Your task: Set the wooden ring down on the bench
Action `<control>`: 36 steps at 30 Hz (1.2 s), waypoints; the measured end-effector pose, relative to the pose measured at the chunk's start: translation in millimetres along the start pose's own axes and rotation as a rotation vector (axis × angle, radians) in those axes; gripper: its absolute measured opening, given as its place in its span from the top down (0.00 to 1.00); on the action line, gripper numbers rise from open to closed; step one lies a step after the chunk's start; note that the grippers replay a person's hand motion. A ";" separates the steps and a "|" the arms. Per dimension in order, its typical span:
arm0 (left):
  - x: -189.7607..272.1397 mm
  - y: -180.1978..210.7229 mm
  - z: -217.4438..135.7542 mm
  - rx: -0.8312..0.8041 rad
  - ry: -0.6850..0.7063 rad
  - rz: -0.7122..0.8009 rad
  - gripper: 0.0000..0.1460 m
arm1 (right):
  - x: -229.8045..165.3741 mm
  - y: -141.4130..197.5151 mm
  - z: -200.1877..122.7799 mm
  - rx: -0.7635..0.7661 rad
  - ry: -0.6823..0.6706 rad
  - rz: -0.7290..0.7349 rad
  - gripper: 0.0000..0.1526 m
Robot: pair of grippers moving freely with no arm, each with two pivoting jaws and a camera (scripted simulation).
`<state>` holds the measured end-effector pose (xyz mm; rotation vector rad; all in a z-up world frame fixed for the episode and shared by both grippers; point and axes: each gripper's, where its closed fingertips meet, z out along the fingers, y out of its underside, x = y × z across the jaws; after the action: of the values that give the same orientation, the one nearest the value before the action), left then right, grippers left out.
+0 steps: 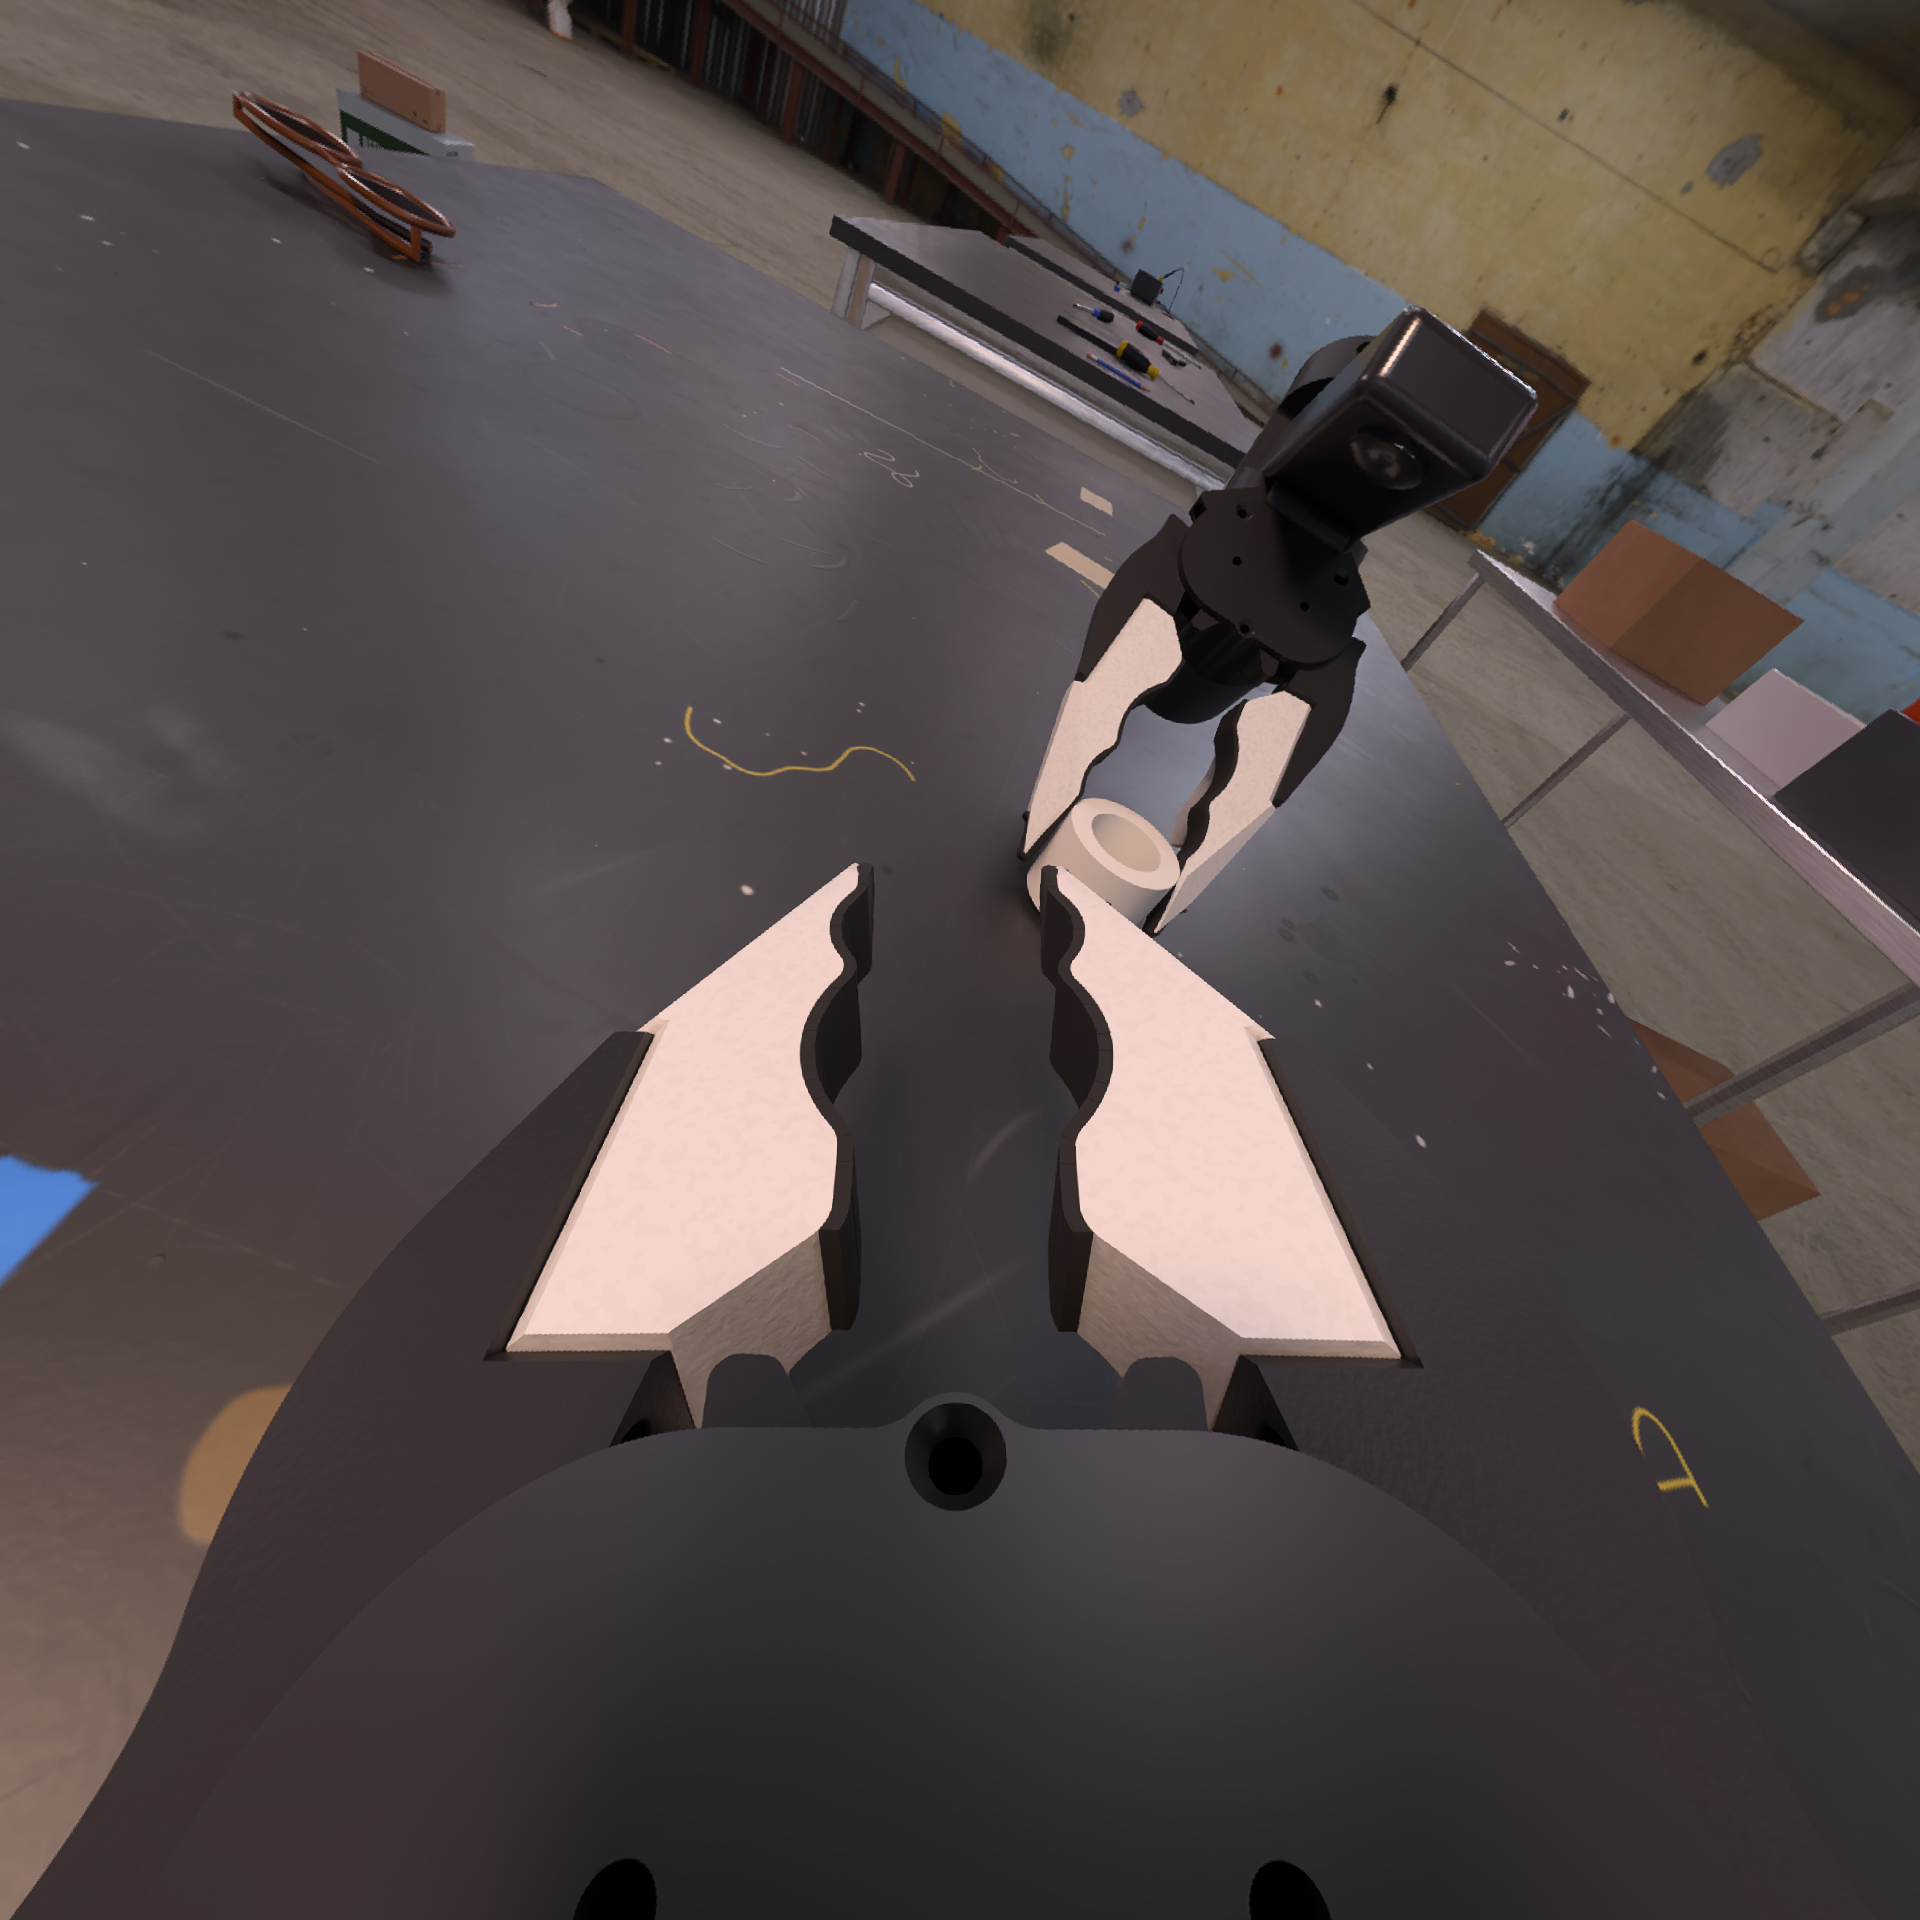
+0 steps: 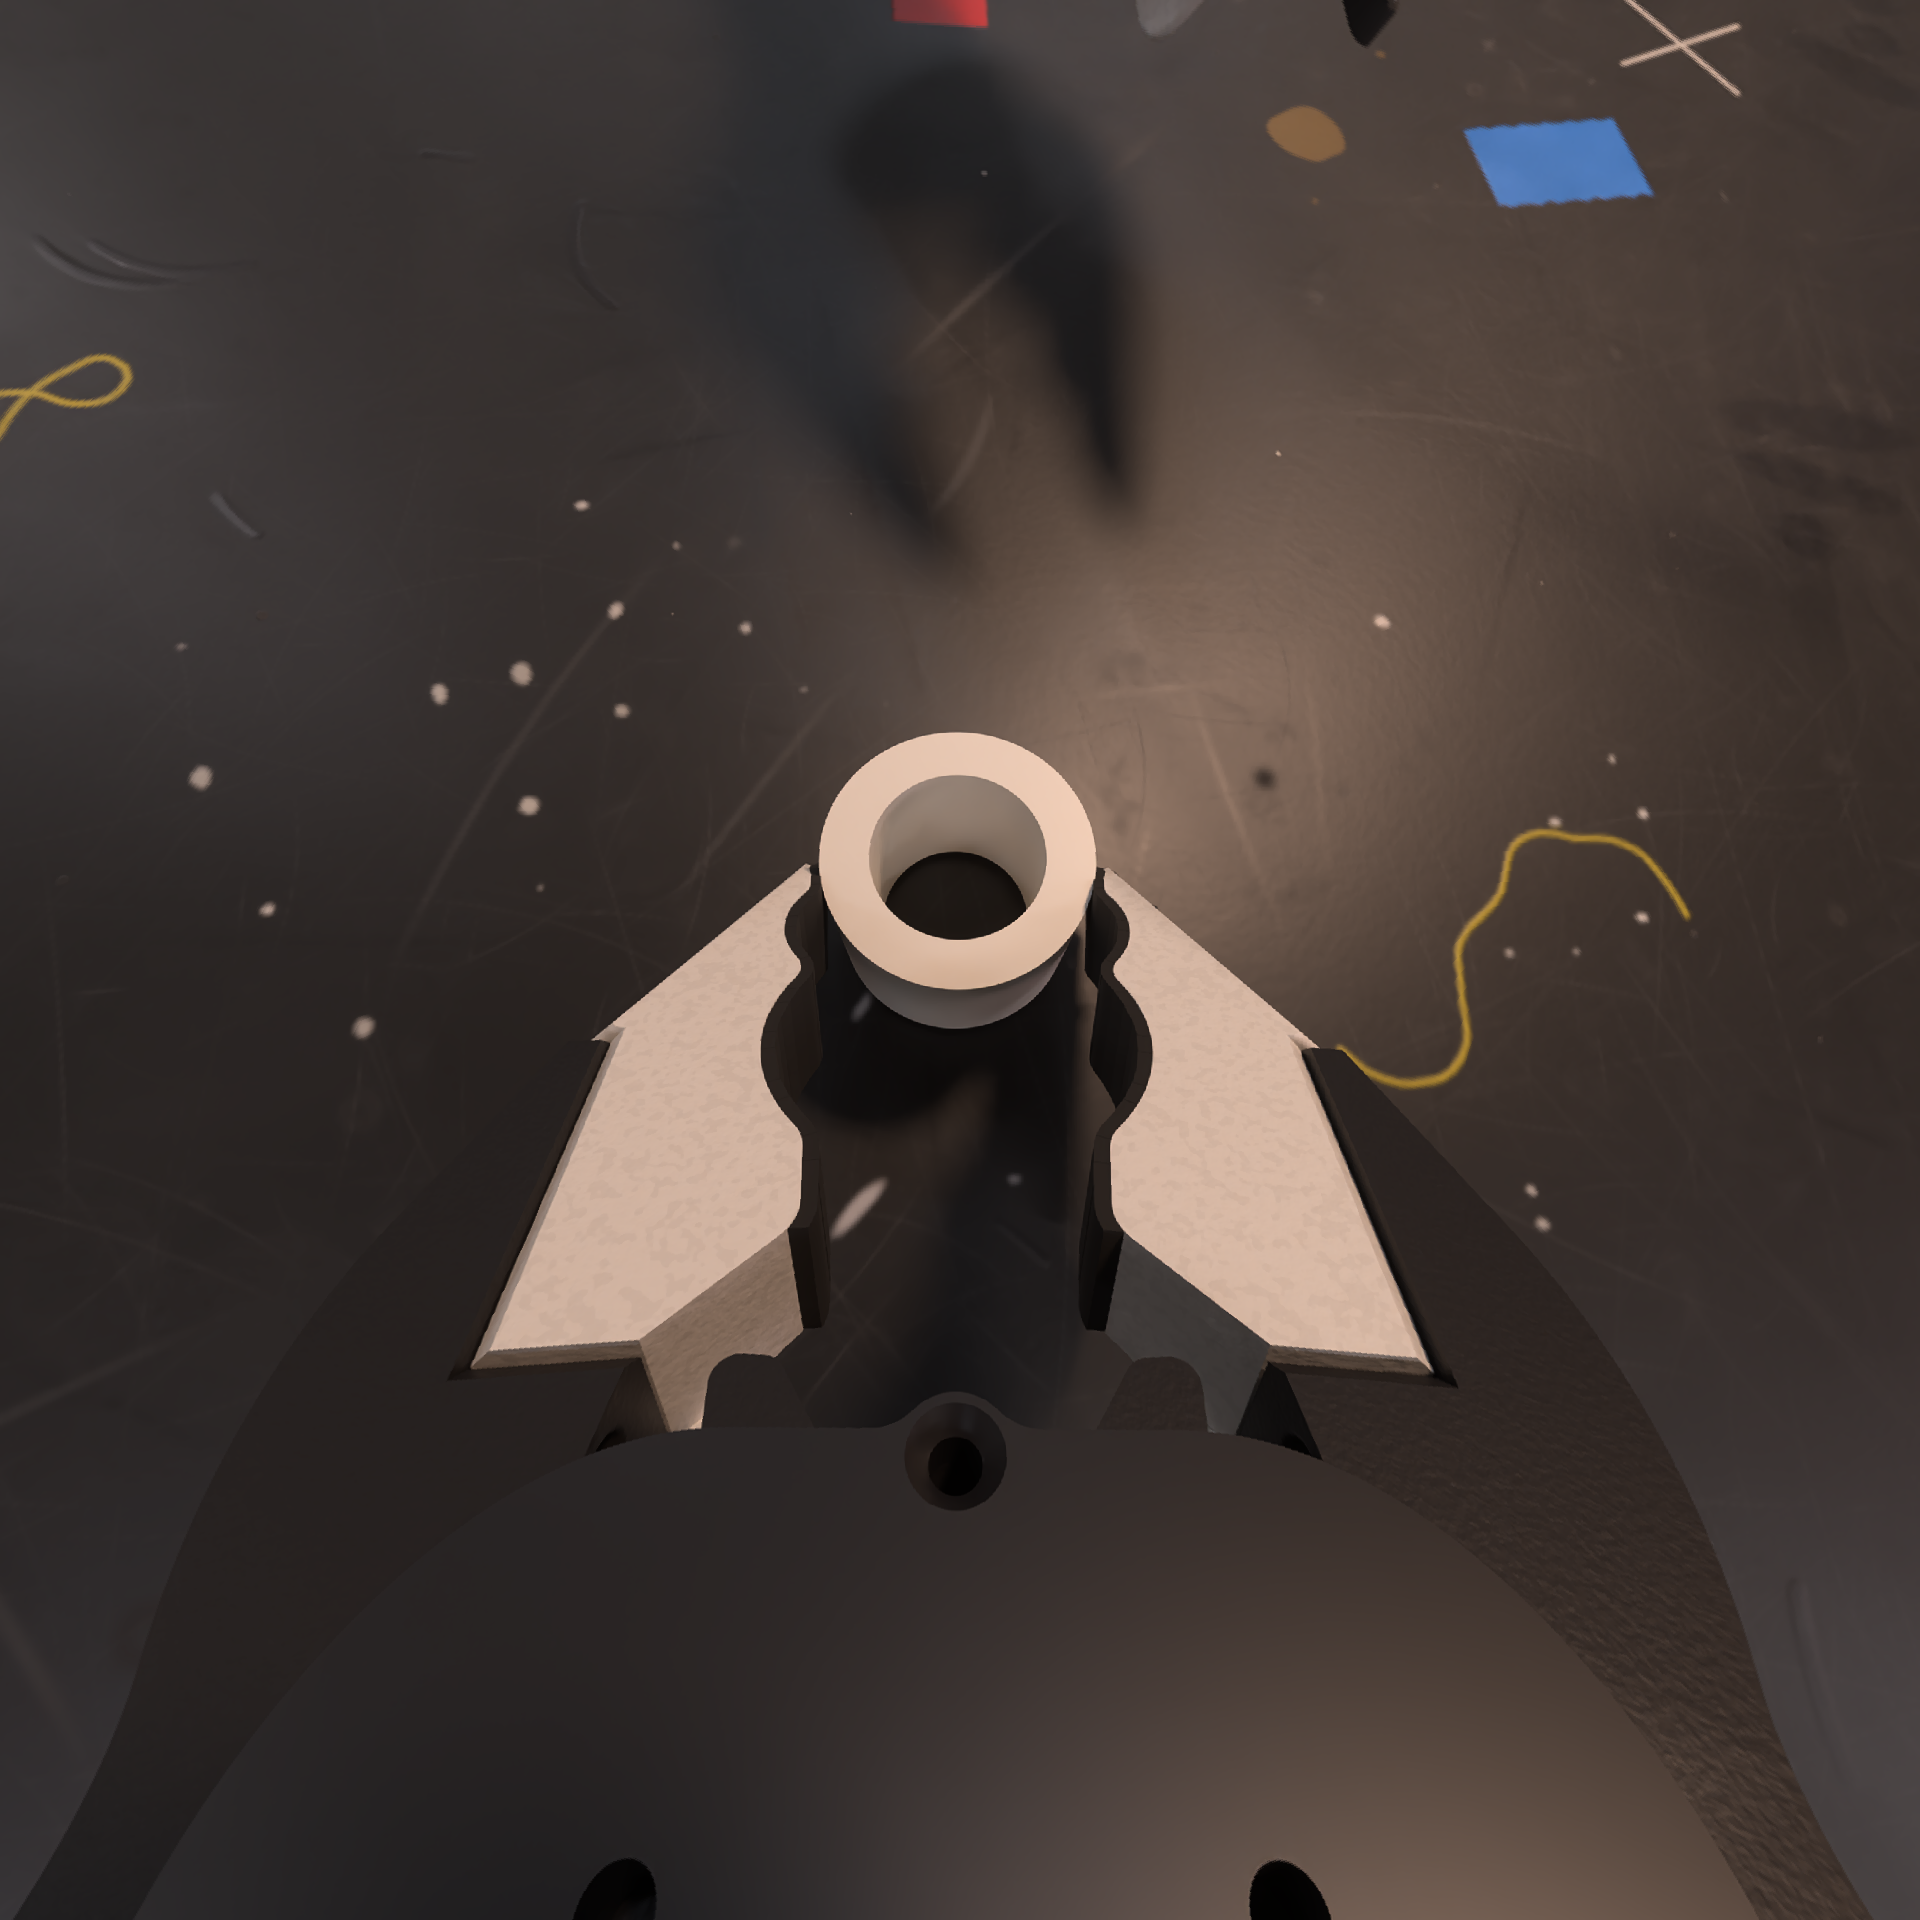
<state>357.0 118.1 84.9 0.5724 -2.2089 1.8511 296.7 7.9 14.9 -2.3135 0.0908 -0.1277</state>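
Note:
The wooden ring (image 2: 847,862) is a pale, thick short tube. My right gripper (image 2: 956,883) is shut on it at the fingertips, with the hole facing the camera. In the left wrist view the ring (image 1: 1081,878) sits low at the dark bench (image 1: 520,623), between the fingers of the right gripper (image 1: 1101,883), which points steeply down. I cannot tell whether the ring touches the bench. My left gripper (image 1: 956,878) is open and empty, its right fingertip just in front of the ring.
A yellow string (image 1: 790,764) lies on the bench left of the ring, also in the right wrist view (image 2: 1475,956). A copper wire frame (image 1: 343,177) stands at the far left. The bench's right edge (image 1: 1507,821) is near the ring. A blue patch (image 2: 1555,161) marks the bench.

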 end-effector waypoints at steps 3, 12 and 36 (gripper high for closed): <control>0.1 -0.3 0.0 0.003 0.002 -0.002 0.78 | 1.0 3.5 -6.3 0.020 -0.014 0.030 0.67; -0.2 -0.2 0.0 0.003 0.002 -0.005 0.78 | -7.0 2.5 -12.6 0.060 -0.077 0.058 0.67; -1.2 -0.3 -0.3 0.007 0.006 -0.018 0.78 | -9.3 -6.4 8.0 0.016 -0.045 0.038 0.67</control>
<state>358.1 118.6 84.8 0.5853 -2.1866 1.8503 288.6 19.0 13.7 -2.2959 0.1108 -0.0570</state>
